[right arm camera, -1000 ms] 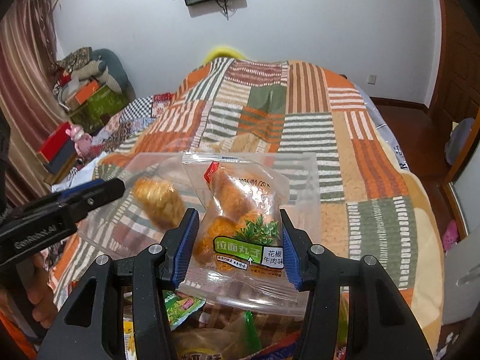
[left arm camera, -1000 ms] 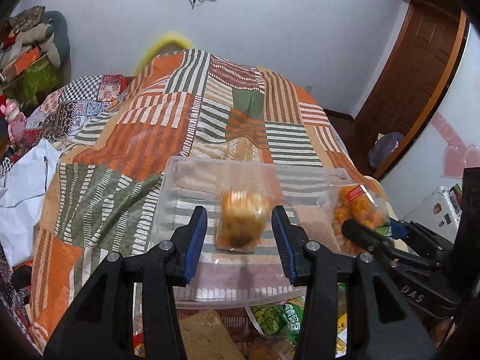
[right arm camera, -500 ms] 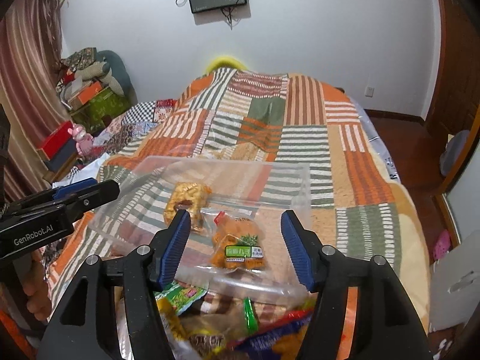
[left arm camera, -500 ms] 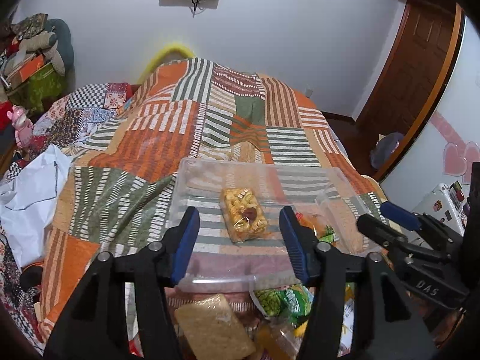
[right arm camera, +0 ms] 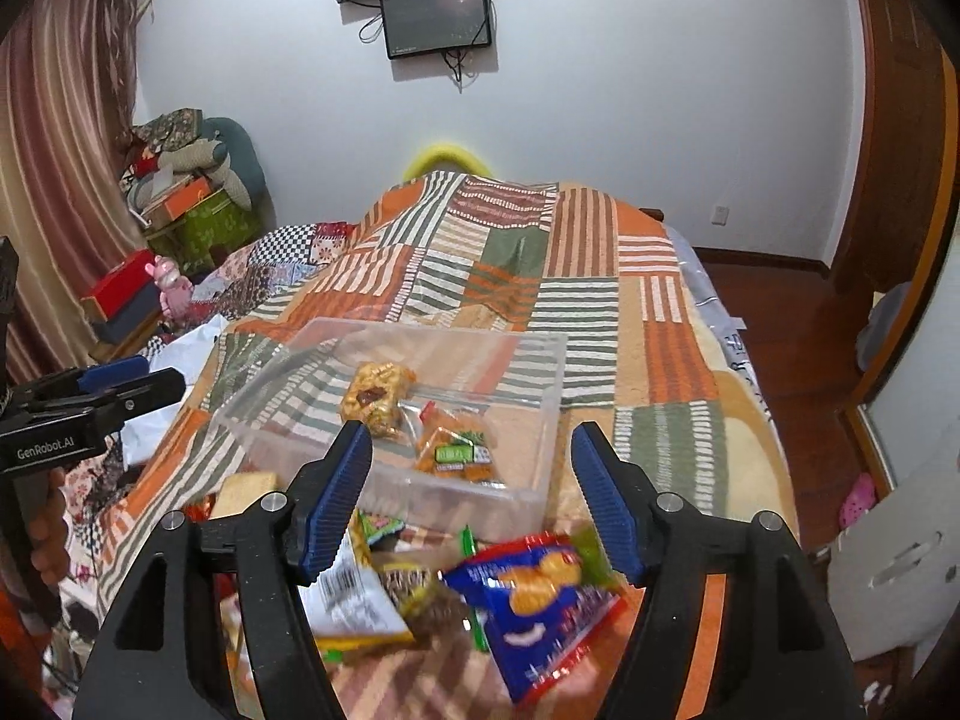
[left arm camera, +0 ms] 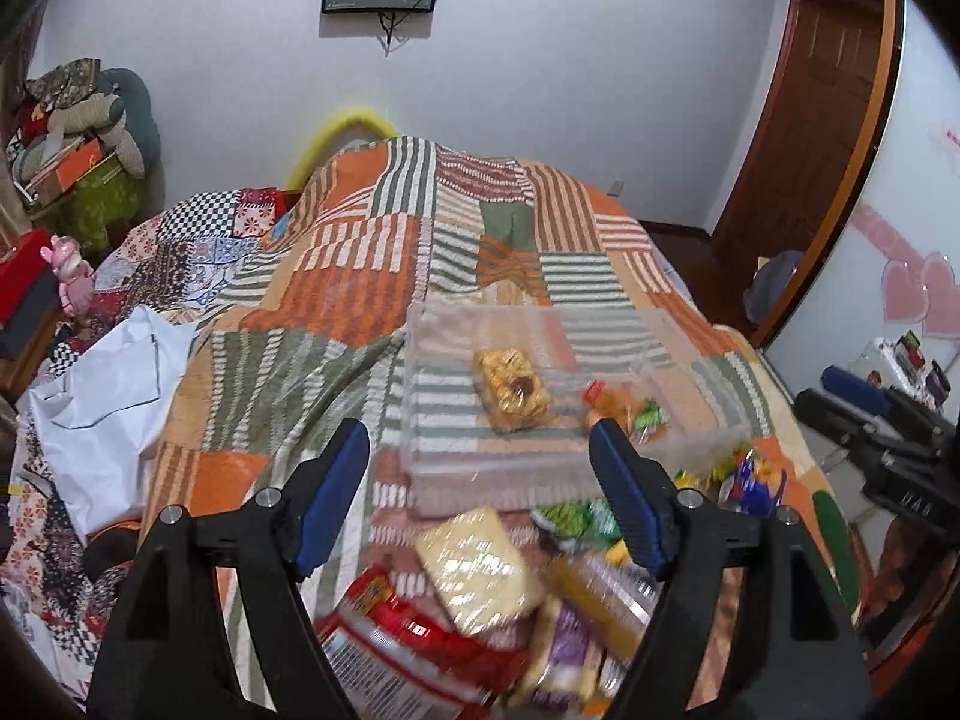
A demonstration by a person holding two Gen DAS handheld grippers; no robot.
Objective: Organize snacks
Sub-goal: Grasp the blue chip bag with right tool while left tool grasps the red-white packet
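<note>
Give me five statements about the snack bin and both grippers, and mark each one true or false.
1. The clear bin holds two snack packs. True.
2. The left gripper is clamped on the yellow pastry pack. False: its jaws are open with nothing between them, and the pack lies in the bin.
3. The orange snack pack lies inside the bin. True.
4. The blue snack bag is in the bin. False: it lies on the bedspread outside the bin, in the loose pile.
5. The right gripper is open. True.
</note>
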